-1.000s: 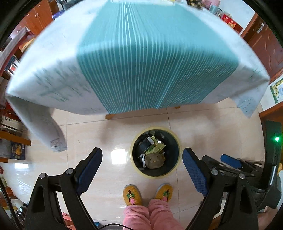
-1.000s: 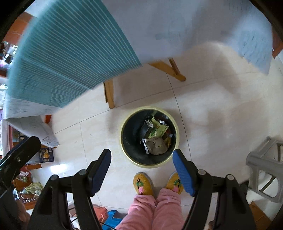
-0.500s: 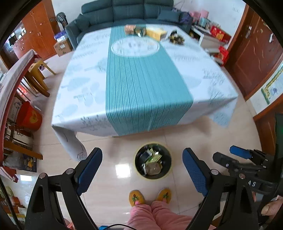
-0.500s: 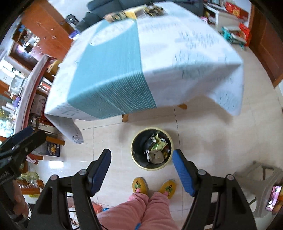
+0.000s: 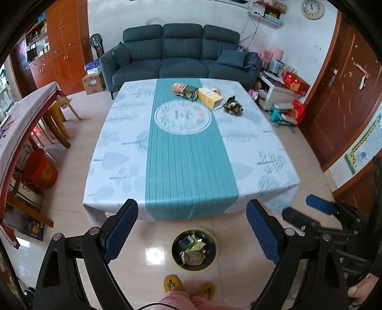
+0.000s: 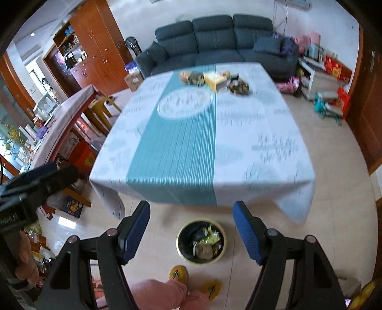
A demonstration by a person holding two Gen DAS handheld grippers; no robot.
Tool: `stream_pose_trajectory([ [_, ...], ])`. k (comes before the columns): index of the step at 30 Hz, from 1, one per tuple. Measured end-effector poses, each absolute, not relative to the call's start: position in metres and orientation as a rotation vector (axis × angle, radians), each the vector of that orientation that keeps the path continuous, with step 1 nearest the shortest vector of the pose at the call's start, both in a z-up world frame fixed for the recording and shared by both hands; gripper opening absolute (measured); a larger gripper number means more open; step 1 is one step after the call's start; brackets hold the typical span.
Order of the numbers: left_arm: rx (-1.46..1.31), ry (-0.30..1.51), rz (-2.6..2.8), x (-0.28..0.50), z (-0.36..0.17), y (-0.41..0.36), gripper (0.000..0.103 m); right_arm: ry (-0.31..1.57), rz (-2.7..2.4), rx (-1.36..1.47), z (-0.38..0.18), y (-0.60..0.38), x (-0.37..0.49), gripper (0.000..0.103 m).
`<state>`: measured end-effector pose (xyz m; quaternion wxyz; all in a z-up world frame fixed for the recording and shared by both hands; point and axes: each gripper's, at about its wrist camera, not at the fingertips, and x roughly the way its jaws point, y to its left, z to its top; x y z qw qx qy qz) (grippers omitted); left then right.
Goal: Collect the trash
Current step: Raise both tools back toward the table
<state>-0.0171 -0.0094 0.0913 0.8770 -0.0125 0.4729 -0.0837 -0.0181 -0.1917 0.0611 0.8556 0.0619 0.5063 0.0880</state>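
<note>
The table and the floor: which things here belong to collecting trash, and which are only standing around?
For the job:
- trash bin, already holding wrappers
- green packet
- yellow box
- crumpled dark wrapper
- left gripper and right gripper, jaws open and empty

Just there:
- sofa
- red bucket
- wall clock

Legible text: none; print on the red boxes [image 5: 296, 82], table packages [image 5: 210, 97] and wall clock [image 5: 312, 9] is too small to read.
</note>
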Motion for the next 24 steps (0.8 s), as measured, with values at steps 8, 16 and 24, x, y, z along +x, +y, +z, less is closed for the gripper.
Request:
stream_pose_trajectory([
  [8,-0.013,0.958,-0.220,0.032,0.110,-0.010,0.091,0.962,0.139,0.123,0.103,-0.188,0.035,0.072],
  [16,0.039,0.919,-0.288,0.092,0.120,-0.008,0.091,0.934,0.034,0.163,0.110,-0.187,0.085,0.072],
  [24,0.052,0.887,-0.338,0.145,0.123,-0.011,0.091,0.957,-0.040,0.182,0.102,-0.185,0.119,0.072],
])
